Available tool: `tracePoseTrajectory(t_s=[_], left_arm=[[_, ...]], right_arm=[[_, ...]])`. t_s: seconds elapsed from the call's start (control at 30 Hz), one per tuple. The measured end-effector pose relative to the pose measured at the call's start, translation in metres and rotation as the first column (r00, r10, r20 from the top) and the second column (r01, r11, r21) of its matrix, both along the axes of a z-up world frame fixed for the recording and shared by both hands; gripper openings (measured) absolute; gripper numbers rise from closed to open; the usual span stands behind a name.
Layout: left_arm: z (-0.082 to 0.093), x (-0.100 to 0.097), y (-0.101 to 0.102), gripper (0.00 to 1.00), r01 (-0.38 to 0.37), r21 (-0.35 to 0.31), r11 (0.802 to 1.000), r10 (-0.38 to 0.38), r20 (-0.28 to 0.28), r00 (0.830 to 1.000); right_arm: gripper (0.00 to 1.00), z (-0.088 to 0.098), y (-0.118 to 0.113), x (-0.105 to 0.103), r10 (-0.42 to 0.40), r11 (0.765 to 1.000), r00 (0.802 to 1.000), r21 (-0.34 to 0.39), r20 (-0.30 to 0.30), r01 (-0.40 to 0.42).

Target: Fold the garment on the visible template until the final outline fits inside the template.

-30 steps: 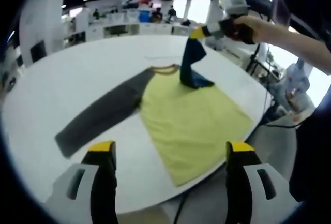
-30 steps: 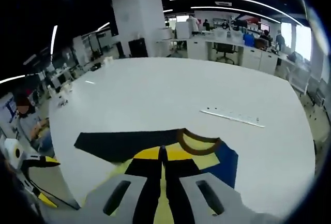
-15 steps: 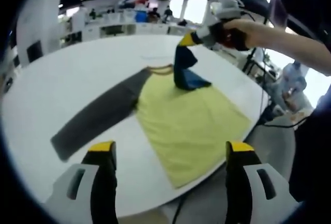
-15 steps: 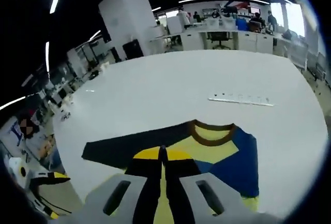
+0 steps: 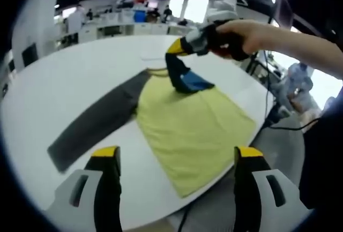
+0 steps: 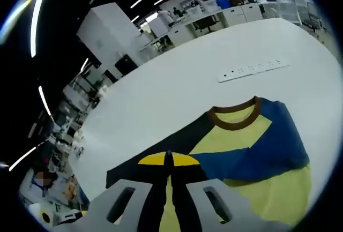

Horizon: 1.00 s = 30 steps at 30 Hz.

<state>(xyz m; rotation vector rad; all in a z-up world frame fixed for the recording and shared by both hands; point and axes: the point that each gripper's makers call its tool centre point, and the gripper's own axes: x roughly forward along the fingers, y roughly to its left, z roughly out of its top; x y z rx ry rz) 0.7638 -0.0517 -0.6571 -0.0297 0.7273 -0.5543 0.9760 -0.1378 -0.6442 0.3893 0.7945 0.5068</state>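
A yellow shirt lies flat on the round white table, its grey sleeve spread out to the left. My right gripper, held by a hand, is shut on the blue sleeve and holds it up over the shirt's chest by the collar. In the right gripper view, the shut right gripper hangs over the dark sleeve, with the brown collar and the doubled-over blue sleeve beyond. My left gripper stands open near the table's edge, holding nothing.
A thin white strip lies on the table beyond the collar. The shirt's hem reaches close to the table's near right edge, with a cable hanging past it. Office desks and people fill the background.
The right gripper has carried the blue sleeve leftward and lower across the shirt, toward the collar and grey sleeve. The left gripper stays open in the same place.
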Motion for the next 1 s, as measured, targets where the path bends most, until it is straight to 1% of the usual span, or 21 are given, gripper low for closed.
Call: tracePoseTrajectory(t_s=[0.03, 0.07, 0.13, 0.23, 0.33, 0.37, 0.4, 0.47, 0.5, 0.6, 0.7, 0.83, 0.93, 1.0], left_arm=[[0.0, 0.0, 0.0, 0.83, 0.003, 0.0, 1.0, -0.003, 0.0, 1.0], [0.0, 0.001, 0.0, 0.83, 0.005, -0.001, 1.0, -0.005, 0.0, 1.0], [0.0, 0.002, 0.0, 0.83, 0.009, -0.003, 1.0, -0.009, 0.001, 1.0], [0.0, 0.003, 0.0, 0.83, 0.013, -0.005, 1.0, -0.013, 0.001, 1.0], [-0.001, 0.004, 0.0, 0.83, 0.015, -0.007, 1.0, -0.015, -0.001, 1.0], [-0.001, 0.004, -0.001, 0.83, 0.018, -0.008, 1.0, -0.018, -0.002, 1.0], [-0.002, 0.004, -0.001, 0.82, 0.02, -0.009, 1.0, -0.02, -0.003, 1.0], [-0.002, 0.003, -0.001, 0.82, 0.024, -0.01, 1.0, -0.024, -0.005, 1.0], [-0.003, 0.003, -0.002, 0.82, 0.028, -0.011, 1.0, -0.028, -0.006, 1.0], [-0.006, 0.002, -0.002, 0.82, 0.036, -0.012, 0.999, -0.036, -0.011, 0.999], [-0.006, 0.001, -0.002, 0.82, 0.043, -0.013, 0.999, -0.044, -0.011, 0.999], [-0.004, 0.0, 0.002, 0.82, 0.048, -0.013, 0.999, -0.048, -0.005, 0.999], [-0.004, 0.0, 0.006, 0.82, 0.048, -0.012, 0.999, -0.048, -0.006, 0.999], [-0.004, 0.0, 0.008, 0.82, 0.05, -0.011, 0.999, -0.05, -0.005, 0.999]], right_arm=[[0.02, -0.002, 0.001, -0.001, -0.008, 1.0, 1.0, 0.005, -0.005, 0.008], [0.02, -0.004, 0.004, -0.003, -0.045, 0.998, 0.998, 0.037, -0.036, 0.047], [0.02, -0.008, 0.009, -0.004, -0.081, 0.993, 0.994, 0.078, -0.069, 0.086], [0.02, -0.013, 0.015, -0.006, -0.121, 0.985, 0.988, 0.111, -0.096, 0.132], [0.02, -0.019, 0.022, -0.009, -0.138, 0.981, 0.984, 0.121, -0.113, 0.152], [0.02, -0.02, 0.024, -0.008, -0.172, 0.97, 0.976, 0.146, -0.136, 0.192], [0.02, -0.021, 0.026, -0.008, -0.185, 0.964, 0.971, 0.162, -0.153, 0.209], [0.02, -0.023, 0.027, -0.007, -0.201, 0.959, 0.967, 0.172, -0.157, 0.227], [0.02, -0.024, 0.028, -0.007, -0.219, 0.952, 0.961, 0.179, -0.169, 0.248], [0.02, -0.027, 0.032, -0.007, -0.236, 0.948, 0.958, 0.176, -0.165, 0.264], [0.02, -0.032, 0.037, -0.007, -0.258, 0.938, 0.949, 0.189, -0.182, 0.291], [0.02, -0.044, 0.049, -0.009, -0.256, 0.94, 0.948, 0.179, -0.192, 0.29], [0.02, -0.053, 0.052, -0.01, -0.258, 0.945, 0.949, 0.156, -0.183, 0.287], [0.02, -0.059, 0.053, -0.011, -0.263, 0.944, 0.946, 0.151, -0.188, 0.292]])
